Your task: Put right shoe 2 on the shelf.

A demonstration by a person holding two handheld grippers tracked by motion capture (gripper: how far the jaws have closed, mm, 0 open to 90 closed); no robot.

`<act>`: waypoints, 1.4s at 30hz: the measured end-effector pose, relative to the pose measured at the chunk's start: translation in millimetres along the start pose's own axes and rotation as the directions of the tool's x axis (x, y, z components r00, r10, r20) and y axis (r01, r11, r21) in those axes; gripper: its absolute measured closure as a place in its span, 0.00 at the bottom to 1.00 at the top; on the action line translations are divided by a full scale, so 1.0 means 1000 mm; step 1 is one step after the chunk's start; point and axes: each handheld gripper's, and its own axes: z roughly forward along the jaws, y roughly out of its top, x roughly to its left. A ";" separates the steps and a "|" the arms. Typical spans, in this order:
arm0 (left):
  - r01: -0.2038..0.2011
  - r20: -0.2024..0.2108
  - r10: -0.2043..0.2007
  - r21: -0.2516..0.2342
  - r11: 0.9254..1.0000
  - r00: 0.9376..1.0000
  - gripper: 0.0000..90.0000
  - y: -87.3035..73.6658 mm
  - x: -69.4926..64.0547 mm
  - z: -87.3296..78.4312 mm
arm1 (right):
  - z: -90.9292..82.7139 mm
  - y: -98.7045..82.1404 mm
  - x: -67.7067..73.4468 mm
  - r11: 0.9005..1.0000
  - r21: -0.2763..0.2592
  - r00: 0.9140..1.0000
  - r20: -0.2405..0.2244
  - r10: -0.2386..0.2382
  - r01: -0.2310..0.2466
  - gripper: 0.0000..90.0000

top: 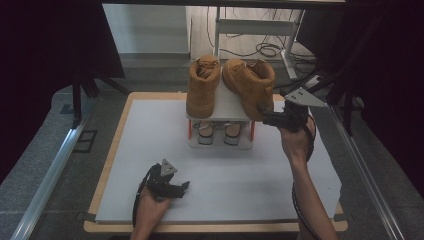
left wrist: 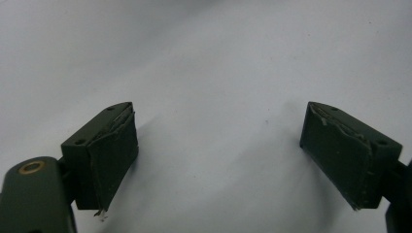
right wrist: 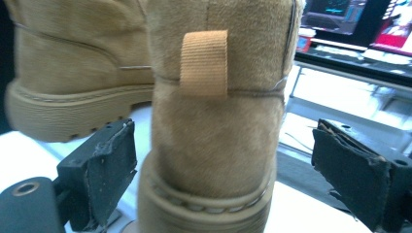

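White board (top: 150, 150) carries the small rack (top: 220, 107), the landmark here. Nearest, well in front of the rack, the left gripper (top: 176, 189) rests idle, jaws apart. At the rack's right end, the right gripper (top: 270, 119) has its jaws spread around the heel of the right boot (top: 250, 85), not yet clamped. The left boot (top: 202, 85) stands beside it; grasping and moving apparently remain.

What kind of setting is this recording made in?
Probably a lab or workshop recording station, not a home. A white board on a table holds a small shoe rack with tan boots; dark curtains flank it, and loose cables lie on the floor by desk legs behind.
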 end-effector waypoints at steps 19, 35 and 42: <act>0.001 0.000 -0.001 0.001 1.000 1.000 0.15 0.000 0.000 0.000 | -0.026 -0.028 -0.004 0.995 0.042 0.996 -0.009 0.089 -0.088 0.14; -0.006 -0.002 0.006 0.005 1.000 1.000 0.15 0.000 0.000 0.000 | -0.033 -0.051 -0.002 0.993 0.039 0.993 0.027 0.113 -0.114 0.75; -0.007 -0.001 0.007 0.005 1.000 1.000 0.15 0.000 0.000 0.000 | -0.034 -0.059 0.001 0.992 0.042 0.993 0.030 0.114 -0.116 0.99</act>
